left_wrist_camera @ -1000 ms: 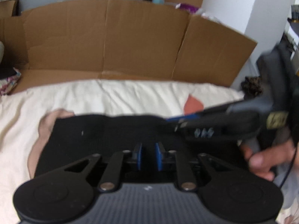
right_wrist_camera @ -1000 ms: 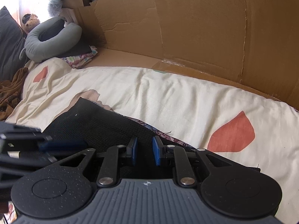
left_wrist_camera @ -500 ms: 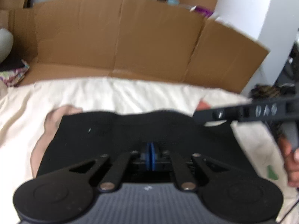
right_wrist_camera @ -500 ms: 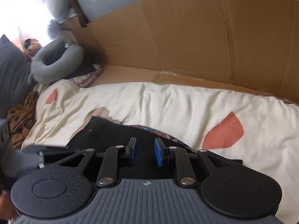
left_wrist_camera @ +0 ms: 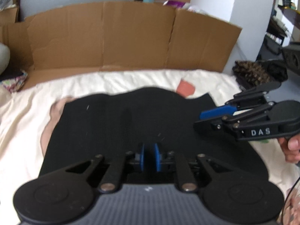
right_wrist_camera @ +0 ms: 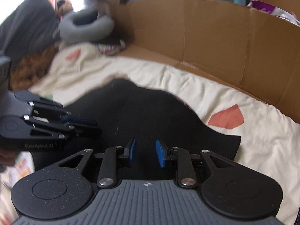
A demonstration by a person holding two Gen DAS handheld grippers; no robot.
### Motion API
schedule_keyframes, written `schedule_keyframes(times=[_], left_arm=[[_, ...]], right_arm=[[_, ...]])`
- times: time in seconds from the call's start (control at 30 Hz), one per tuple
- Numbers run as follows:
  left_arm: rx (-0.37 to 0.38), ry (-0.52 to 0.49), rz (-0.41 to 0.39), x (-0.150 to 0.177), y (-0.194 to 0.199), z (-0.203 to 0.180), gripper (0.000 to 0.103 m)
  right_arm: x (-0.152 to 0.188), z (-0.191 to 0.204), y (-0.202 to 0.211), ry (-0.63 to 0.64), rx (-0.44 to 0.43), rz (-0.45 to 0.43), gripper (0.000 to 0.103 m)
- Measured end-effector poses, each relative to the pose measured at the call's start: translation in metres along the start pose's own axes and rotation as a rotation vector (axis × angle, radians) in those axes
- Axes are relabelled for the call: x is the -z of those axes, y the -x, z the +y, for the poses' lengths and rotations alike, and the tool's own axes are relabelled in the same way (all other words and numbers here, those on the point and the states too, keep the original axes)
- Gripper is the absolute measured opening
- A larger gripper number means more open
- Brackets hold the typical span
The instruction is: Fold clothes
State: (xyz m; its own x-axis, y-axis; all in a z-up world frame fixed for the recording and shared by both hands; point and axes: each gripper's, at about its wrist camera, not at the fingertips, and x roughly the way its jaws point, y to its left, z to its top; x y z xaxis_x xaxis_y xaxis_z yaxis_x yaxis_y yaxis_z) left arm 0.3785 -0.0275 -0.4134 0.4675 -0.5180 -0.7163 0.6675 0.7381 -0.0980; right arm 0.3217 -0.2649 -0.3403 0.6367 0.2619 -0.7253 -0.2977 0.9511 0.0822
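Note:
A black garment (left_wrist_camera: pixel 131 123) lies folded flat on a cream bedsheet (left_wrist_camera: pixel 22 116) with red patches. My left gripper (left_wrist_camera: pixel 149 157) hovers over its near edge, blue pads a narrow gap apart, with no cloth visibly pinched. In the right wrist view the same garment (right_wrist_camera: pixel 150 112) spreads ahead of my right gripper (right_wrist_camera: pixel 146 153), which is open with nothing between its pads. The left gripper (right_wrist_camera: pixel 90 127) shows at that view's left, low over the cloth. The right gripper (left_wrist_camera: pixel 200 120) hangs over the garment's right edge, held by a hand (left_wrist_camera: pixel 292 148).
A flattened cardboard wall (left_wrist_camera: pixel 112 37) stands behind the bed. A grey neck pillow (right_wrist_camera: pixel 86 28), a dark cushion (right_wrist_camera: pixel 28 22) and a brown cloth (right_wrist_camera: pixel 28 69) lie at the far left. A leopard-print bundle (left_wrist_camera: pixel 251 73) sits beyond the bed's right end.
The left gripper's pads, pressed together half a second ago, now stand slightly apart. The right gripper has opened wider and drawn back to the right. More of the garment shows.

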Motion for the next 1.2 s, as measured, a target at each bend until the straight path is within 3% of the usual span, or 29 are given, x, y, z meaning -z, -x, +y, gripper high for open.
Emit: schedule_keyframes(times=[0.23,0.4,0.6,0.67,0.77,0.9,0.97,1.1,1.2], left_arm=[[-0.068,0.062,0.022,0.004,0.001,0.032,0.002],[-0.100,0.117,0.012,0.002,0.023,0.044,0.004],[-0.067,0.123,0.000,0.005,0.056,0.028,0.015],[-0.053,0.121,0.011,0.009,0.064,0.018,0.022],[-0.033,0.112,0.049,0.019,0.071,0.001,0.022],[-0.017,0.096,0.071,0.032,0.075,-0.019,0.026],[-0.016,0.091,0.064,0.039,0.072,-0.024,0.033],[-0.018,0.059,0.073,0.051,0.059,-0.032,0.038],[-0.019,0.051,0.056,0.058,0.056,-0.034,0.048]], right_arm=[[0.008,-0.010,0.006,-0.022,0.021,0.017,0.030],[0.013,-0.021,0.017,-0.062,0.028,0.017,0.030],[0.019,-0.013,0.034,-0.079,0.010,0.005,0.030],[0.021,-0.006,0.040,-0.078,-0.001,-0.002,0.031],[0.025,0.006,0.048,-0.074,-0.016,-0.009,0.032],[0.038,0.031,0.052,-0.029,-0.018,0.008,0.042],[0.045,0.042,0.051,0.018,-0.024,0.023,0.042],[0.056,0.054,0.047,0.068,-0.024,0.042,0.043],[0.061,0.056,0.041,0.086,-0.008,0.039,0.052]])
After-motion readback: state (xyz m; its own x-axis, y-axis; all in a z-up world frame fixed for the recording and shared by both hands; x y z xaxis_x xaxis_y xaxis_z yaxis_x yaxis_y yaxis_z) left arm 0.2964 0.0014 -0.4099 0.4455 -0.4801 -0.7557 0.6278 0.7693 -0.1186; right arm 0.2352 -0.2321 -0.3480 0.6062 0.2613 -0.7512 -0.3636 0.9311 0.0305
